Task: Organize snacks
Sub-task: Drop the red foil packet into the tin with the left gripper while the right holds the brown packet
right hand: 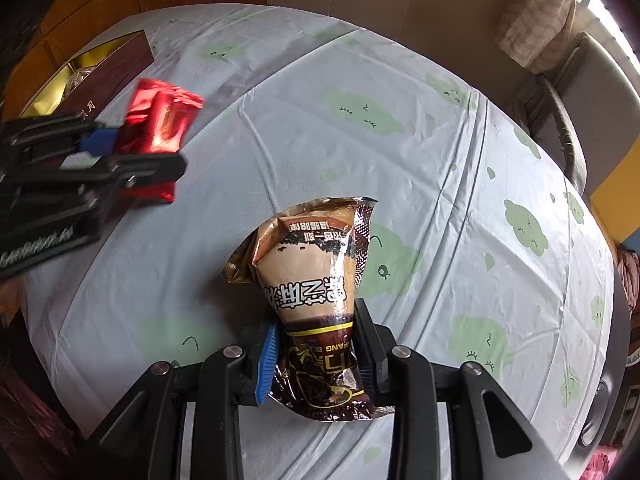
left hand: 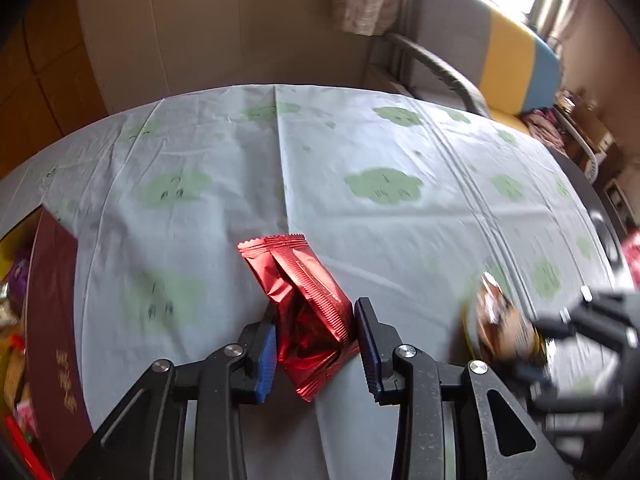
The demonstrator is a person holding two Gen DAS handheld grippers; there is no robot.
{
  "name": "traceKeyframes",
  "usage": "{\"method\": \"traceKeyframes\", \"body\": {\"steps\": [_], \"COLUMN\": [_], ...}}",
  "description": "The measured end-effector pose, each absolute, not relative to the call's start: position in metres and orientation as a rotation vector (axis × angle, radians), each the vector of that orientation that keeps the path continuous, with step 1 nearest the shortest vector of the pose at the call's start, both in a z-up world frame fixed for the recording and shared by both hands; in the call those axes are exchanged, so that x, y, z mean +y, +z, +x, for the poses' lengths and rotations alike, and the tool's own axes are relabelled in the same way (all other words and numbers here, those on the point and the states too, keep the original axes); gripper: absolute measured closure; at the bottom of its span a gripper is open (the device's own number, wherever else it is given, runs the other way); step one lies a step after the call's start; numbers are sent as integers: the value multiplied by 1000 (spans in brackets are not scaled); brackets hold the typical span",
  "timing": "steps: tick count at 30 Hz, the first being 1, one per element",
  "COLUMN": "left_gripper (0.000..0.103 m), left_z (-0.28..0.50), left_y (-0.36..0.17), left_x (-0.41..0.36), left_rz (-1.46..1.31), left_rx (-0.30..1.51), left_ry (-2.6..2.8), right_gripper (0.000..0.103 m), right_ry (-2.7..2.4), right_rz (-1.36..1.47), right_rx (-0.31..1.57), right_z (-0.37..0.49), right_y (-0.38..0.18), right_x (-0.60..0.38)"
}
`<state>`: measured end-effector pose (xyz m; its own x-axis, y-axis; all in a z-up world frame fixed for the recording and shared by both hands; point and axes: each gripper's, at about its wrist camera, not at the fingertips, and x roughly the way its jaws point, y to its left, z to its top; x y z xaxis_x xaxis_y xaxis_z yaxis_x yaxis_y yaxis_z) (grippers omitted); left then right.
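Left gripper (left hand: 316,340) clamps the red packet (left hand: 306,304), right gripper (right hand: 316,352) the brown packet (right hand: 316,304), both packets pointing lengthwise away from the jaws.

Both grippers: black plastic linkage arms w/ slotted cutouts, silver round screws at pivots, blue ribbed pads (left hand: 267,360) on fingers. White lettering on left gripper (right hand: 120,148) body.
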<state>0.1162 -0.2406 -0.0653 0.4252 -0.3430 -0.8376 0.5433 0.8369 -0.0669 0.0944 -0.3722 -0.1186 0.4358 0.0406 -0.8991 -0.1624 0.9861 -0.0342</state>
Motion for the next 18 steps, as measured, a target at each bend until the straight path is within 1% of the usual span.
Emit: {"method": "traceKeyframes", "body": {"steps": [1,3,5,11,13,18], "left_gripper": [72,74,78,79,79,79], "left_z": [105,83,62,26,24,23], "left_y": [-64,-64,-68,-74,-71,-74], "left_x": [-237,-227,-217,-198,-188,-175], "left_rz": [237,254,258,256,187,137], "left_rx": [972,957,961,924,949,988], "left_ry": [-571,-595,-613,-628,-656,-712], "right_gripper": [68,68,68,68,68,68], "right_ry": [128,130,129,123,122,122], "right_rz": [-120,-119,-129,-143,-149,-154], "right_rx": [1113,1111,1106,1096,1095,1097], "right_z": [94,94,94,91,91,91], "right_y": [-119,-119,-119,-119,-120,-119], "right_x": [-373,-374,-374,-370,-369,-368]}}
